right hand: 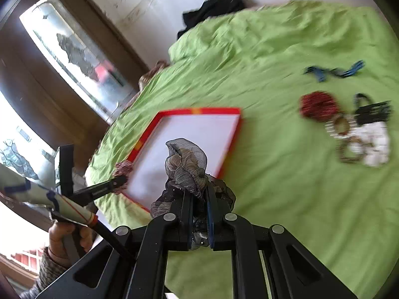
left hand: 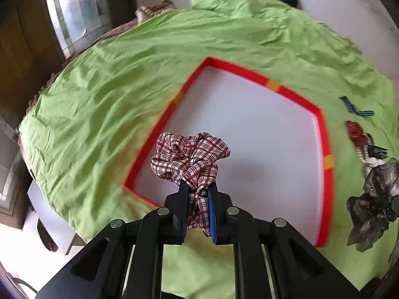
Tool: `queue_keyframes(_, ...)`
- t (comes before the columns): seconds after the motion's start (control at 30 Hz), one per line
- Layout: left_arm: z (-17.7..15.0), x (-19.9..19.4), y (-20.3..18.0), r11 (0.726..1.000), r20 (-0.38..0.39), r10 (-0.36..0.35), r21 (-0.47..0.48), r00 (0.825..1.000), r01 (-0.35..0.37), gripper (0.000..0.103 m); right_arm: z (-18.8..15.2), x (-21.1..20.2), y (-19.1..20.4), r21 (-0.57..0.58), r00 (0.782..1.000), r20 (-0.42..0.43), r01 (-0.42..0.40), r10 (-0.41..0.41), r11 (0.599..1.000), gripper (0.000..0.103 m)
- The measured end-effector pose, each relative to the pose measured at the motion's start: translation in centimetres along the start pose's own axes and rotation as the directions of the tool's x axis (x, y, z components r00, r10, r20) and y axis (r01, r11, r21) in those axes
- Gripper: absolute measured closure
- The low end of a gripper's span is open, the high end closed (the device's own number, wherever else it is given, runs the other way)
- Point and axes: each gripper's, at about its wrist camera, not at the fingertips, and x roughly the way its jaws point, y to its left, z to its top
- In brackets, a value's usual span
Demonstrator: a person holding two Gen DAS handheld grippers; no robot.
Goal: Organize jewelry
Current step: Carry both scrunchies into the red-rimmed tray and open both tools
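My left gripper (left hand: 197, 190) is shut on a red-and-white checked scrunchie (left hand: 189, 157) and holds it over the near edge of a white tray with a red rim (left hand: 326, 134). My right gripper (right hand: 199, 189) is shut on a grey-brown sheer scrunchie (right hand: 187, 164), held above the green sheet in front of the same tray (right hand: 199, 111). The left gripper with its checked scrunchie (right hand: 123, 168) shows at the tray's left corner in the right wrist view. The grey scrunchie (left hand: 374, 199) shows at the right edge of the left wrist view.
A green sheet (left hand: 124, 94) covers the bed. To the right of the tray lie a blue hair tie (right hand: 334, 71), a red scrunchie (right hand: 318, 106), a black comb clip (right hand: 372, 111), bangles (right hand: 349, 144) and a white piece (right hand: 374, 147). Dark cloth (right hand: 212, 10) lies at the far edge.
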Motion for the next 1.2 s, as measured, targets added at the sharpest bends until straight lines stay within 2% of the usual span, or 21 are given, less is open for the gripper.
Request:
queue_keyframes(0.13,0.2,1.5,1.5,0.999,-0.022,0.036,-0.001,0.999,-0.036,0.090,0.5,5.1,1.5,0.032,0.997,-0.066,-0.023,0.025,0.999,0.093)
queue_keyframes(0.3,0.2,2.0,1.7,0.999,-0.014,0.035,0.006,0.999,-0.035,0.084,-0.6,9.1,1.6,0.026,0.991,-0.135,0.026,-0.022,0.999,0.093)
queue_keyframes(0.37,0.1,1.8,1.6,1.000,0.000,0.026,0.004,1.000,-0.026,0.081,-1.1,9.7,1.6,0.004,0.988,-0.148,0.046,-0.044,0.999,0.088)
queue_keyframes(0.4,0.1,1.5,1.5,1.000,0.010,0.019,0.005,1.000,-0.019,0.077,-1.2,9.6,1.5,-0.003,0.988,-0.143,0.053,-0.053,0.999,0.085)
queue_keyframes(0.5,-0.2,0.3,1.2,1.000,0.045,0.010,0.001,0.999,-0.010,0.066,-1.1,8.9,1.8,-0.028,0.989,-0.128,0.066,-0.069,0.997,0.064)
queue_keyframes(0.57,-0.3,-0.6,1.1,1.000,0.067,0.006,-0.010,0.998,-0.006,0.062,-1.0,7.8,2.2,-0.055,0.992,-0.101,0.077,-0.082,0.996,0.060)
queue_keyframes(0.63,-0.5,-1.5,1.2,0.999,0.083,0.004,-0.035,0.997,-0.001,0.058,-0.9,6.8,2.6,-0.076,0.993,-0.076,0.081,-0.087,0.994,0.052)
queue_keyframes(0.83,-1.6,-4.5,1.1,0.997,0.138,0.040,-0.064,0.990,-0.031,0.055,-1.6,3.0,2.9,-0.133,0.991,-0.010,0.129,-0.132,0.983,0.050)
queue_keyframes(0.97,-2.6,-6.5,0.7,0.997,0.171,0.045,-0.070,0.984,-0.033,0.050,-2.6,0.4,1.1,-0.117,0.984,0.019,0.176,-0.175,0.978,0.050)
queue_keyframes(1.2,-4.6,-8.2,-4.2,1.000,0.159,-0.006,0.027,0.987,0.002,0.047,-4.3,-2.6,-3.5,-0.012,0.977,0.027,0.213,-0.213,0.977,0.048)
